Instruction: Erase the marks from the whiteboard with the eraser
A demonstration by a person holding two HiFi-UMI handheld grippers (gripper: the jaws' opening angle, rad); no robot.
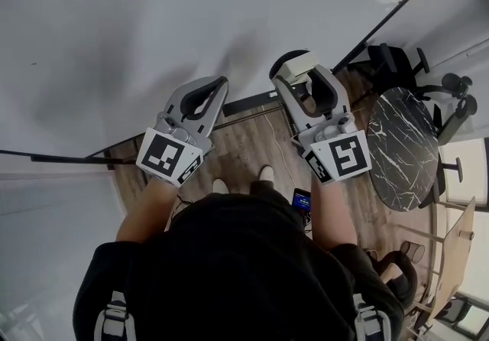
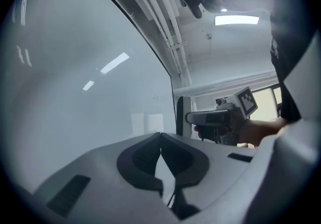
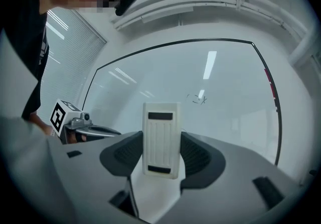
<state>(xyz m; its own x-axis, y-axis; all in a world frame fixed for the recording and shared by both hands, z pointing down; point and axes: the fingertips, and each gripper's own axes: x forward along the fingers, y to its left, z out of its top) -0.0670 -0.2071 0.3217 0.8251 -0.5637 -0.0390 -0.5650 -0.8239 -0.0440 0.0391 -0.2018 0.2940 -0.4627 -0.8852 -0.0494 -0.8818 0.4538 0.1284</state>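
Right gripper view has the right gripper (image 3: 161, 143) clamped on the white eraser (image 3: 161, 122), which stands upright between the jaws and pokes out past the tips. The marks (image 3: 197, 99), just a small scribble, sit up and a bit to the right of the eraser on the whiteboard (image 3: 150, 82), well apart from it. Can't tell if the eraser is touching the board.

The left gripper (image 2: 160, 134) has its jaws pressed together with nothing in them, and it's off to the left of the right one.

In the head view both grippers are low down by the board's bottom edge (image 1: 244, 105), with loads of bare board above and to the left. The black right edge (image 3: 275, 112) runs past the marks on the right, and a table (image 1: 401, 148) and chair (image 1: 393, 60) stand beyond it.
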